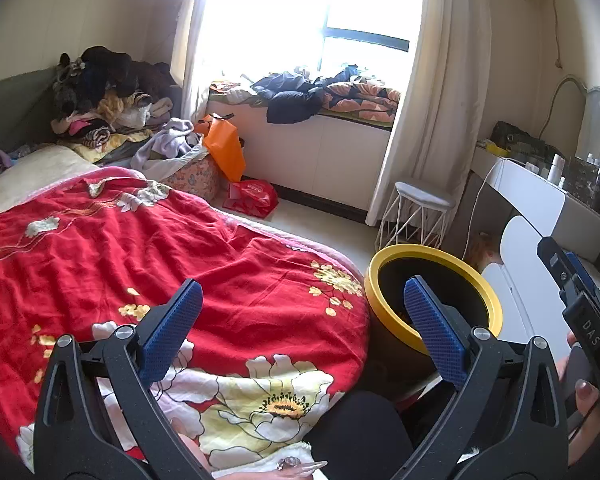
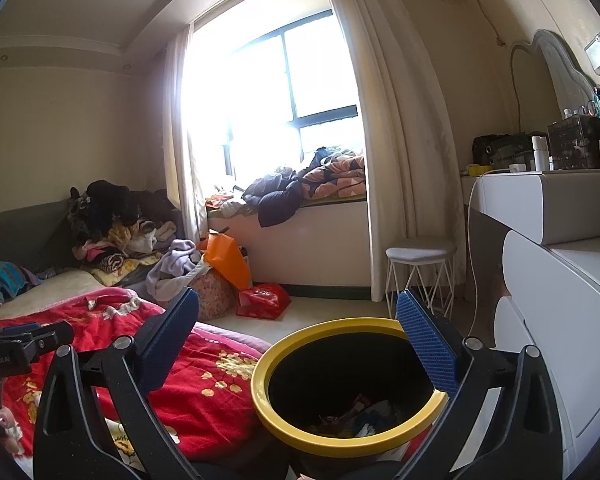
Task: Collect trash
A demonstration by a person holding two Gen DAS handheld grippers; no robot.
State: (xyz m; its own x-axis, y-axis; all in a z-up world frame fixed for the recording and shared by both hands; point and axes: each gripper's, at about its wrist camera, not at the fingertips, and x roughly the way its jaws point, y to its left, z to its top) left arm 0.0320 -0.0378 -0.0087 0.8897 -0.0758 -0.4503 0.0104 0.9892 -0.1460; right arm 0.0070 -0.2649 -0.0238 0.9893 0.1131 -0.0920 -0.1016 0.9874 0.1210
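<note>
A red floral quilt [image 1: 140, 248] is spread at nine o'clock; the yellow-rimmed bin [image 2: 340, 384], holding scraps, is framed by wide, empty jaws on both the left gripper [image 1: 300, 320] and right gripper [image 2: 304, 340].

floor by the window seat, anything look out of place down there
Yes: a red plastic bag lies crumpled flat on the floor, and an orange bag leans askew on a floral bundle. Both look dropped rather than put away.

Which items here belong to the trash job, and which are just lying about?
Job: bin with trash inside; left gripper and right gripper, both open and empty.
Lying about: quilt, clothes pile, orange bag, red bag, stool.
</note>
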